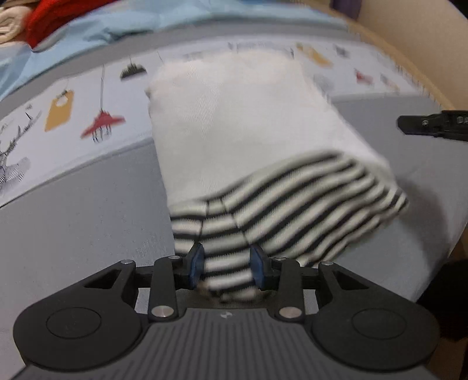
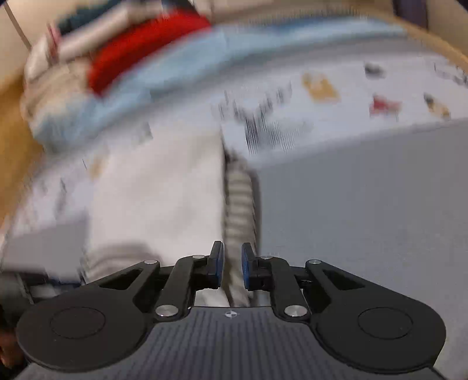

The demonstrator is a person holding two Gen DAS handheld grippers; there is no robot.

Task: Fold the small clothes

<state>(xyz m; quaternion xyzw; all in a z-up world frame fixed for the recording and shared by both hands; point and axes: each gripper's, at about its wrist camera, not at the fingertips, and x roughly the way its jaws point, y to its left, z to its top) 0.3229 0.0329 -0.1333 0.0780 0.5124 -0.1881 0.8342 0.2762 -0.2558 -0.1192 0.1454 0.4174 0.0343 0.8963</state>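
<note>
Left wrist view: the left gripper (image 1: 226, 267) pinches the striped near edge of a white garment (image 1: 234, 117) lying on the grey bedspread (image 1: 87, 228). Right wrist view, blurred: the right gripper (image 2: 232, 264) stands narrow around the garment's right edge, grip unclear; that corner could slip and spoil the fold.

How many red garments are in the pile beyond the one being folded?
1. A red garment lies at the far left, on the light blue cloth beside a cream one. More may be hidden out of frame.
</note>
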